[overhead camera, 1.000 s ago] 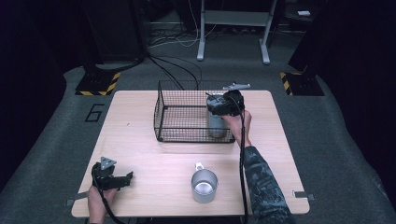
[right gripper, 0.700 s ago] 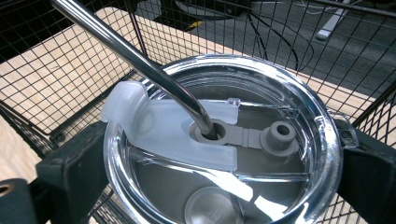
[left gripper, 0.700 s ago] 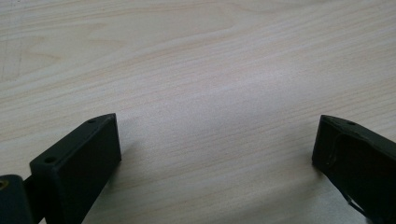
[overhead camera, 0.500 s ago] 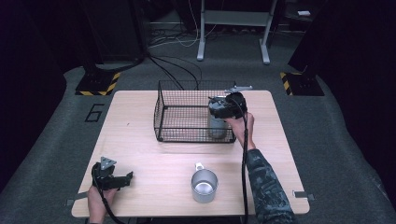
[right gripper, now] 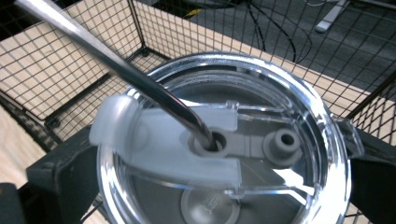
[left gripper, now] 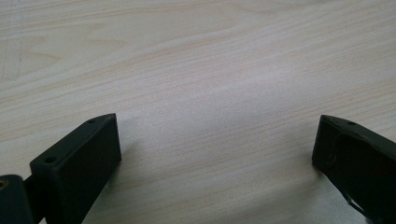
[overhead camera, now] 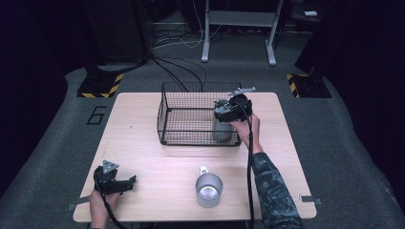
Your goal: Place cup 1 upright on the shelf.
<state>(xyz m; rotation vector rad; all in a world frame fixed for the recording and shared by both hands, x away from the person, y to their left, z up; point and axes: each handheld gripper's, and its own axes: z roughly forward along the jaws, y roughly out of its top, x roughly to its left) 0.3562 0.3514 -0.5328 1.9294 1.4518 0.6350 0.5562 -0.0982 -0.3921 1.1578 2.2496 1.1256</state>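
Reaching into basket (overhead camera: 191,117), right hand-held gripper (overhead camera: 229,112) clamps tumbler (overhead camera: 222,129).

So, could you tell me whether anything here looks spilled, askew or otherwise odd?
Nothing stands out. The lidded tumbler stands upright in the wire basket, between the jaws of the right gripper, its metal straw leaning through the lid. The metal mug stands upright on the table.

A pale wooden bench (overhead camera: 143,119) carries a wire basket (overhead camera: 186,114) at upper centre and a metal mug (overhead camera: 208,189) at lower centre
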